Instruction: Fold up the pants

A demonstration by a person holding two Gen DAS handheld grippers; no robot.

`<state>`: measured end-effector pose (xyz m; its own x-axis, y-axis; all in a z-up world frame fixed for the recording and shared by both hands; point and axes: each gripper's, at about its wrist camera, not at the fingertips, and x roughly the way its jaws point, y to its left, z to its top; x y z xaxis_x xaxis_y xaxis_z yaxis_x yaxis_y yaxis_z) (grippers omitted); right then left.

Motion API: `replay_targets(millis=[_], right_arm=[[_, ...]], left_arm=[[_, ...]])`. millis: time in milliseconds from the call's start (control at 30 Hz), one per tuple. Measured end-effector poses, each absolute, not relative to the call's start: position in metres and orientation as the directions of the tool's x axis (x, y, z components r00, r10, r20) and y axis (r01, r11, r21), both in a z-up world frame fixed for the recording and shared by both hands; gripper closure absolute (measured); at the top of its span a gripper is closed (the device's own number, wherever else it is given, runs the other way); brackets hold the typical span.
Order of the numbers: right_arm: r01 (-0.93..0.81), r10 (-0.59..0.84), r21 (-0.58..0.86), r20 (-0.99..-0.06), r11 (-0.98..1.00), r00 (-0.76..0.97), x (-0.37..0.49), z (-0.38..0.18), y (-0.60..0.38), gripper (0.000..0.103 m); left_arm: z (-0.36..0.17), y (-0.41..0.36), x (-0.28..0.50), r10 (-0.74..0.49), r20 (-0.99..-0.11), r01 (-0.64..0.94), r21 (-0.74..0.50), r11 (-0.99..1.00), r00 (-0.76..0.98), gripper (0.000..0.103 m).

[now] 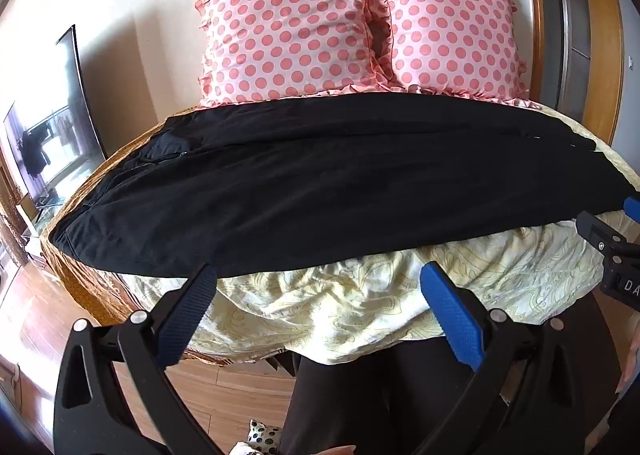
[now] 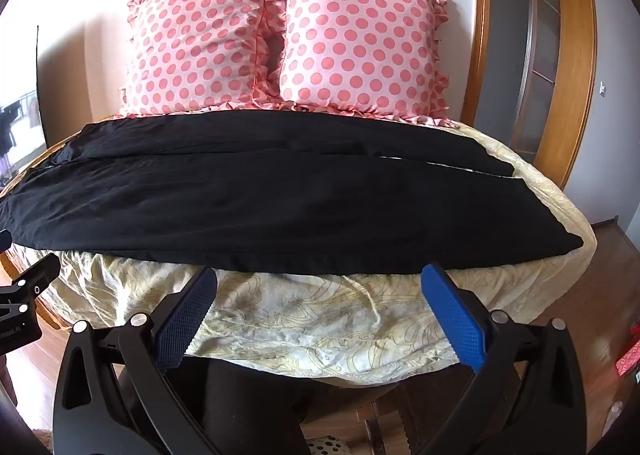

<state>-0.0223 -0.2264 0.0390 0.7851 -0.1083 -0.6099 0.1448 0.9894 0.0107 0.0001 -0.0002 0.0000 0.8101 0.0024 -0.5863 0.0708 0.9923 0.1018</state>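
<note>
Black pants [image 1: 320, 183] lie flat across the bed, waist at the left, leg ends at the right; they also show in the right wrist view [image 2: 260, 195], where a slim gap separates the two legs near the right end. My left gripper [image 1: 320, 275] is open and empty, just short of the pants' near edge. My right gripper [image 2: 320, 279] is open and empty, also just short of the near edge. The right gripper's body shows at the right edge of the left wrist view [image 1: 612, 251].
A pale yellow patterned bedspread [image 2: 320, 327] covers the bed. Two pink polka-dot pillows [image 1: 288, 27] [image 1: 452, 35] stand against the wall behind the pants. A TV [image 1: 52, 127] stands left of the bed. A wooden door frame [image 2: 576, 55] is at the right. Wood floor surrounds the bed.
</note>
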Motion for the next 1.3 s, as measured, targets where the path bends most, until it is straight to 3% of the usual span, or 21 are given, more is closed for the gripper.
replay_targets(millis=[1300], right_arm=[[0.149,-0.108,0.017,-0.608,0.989,0.787,-0.024,0.037,-0.233,0.001]], left_arm=[[0.000,0.000,0.001,0.005,-0.590,0.069,0.104,0.992,0.807,0.002]])
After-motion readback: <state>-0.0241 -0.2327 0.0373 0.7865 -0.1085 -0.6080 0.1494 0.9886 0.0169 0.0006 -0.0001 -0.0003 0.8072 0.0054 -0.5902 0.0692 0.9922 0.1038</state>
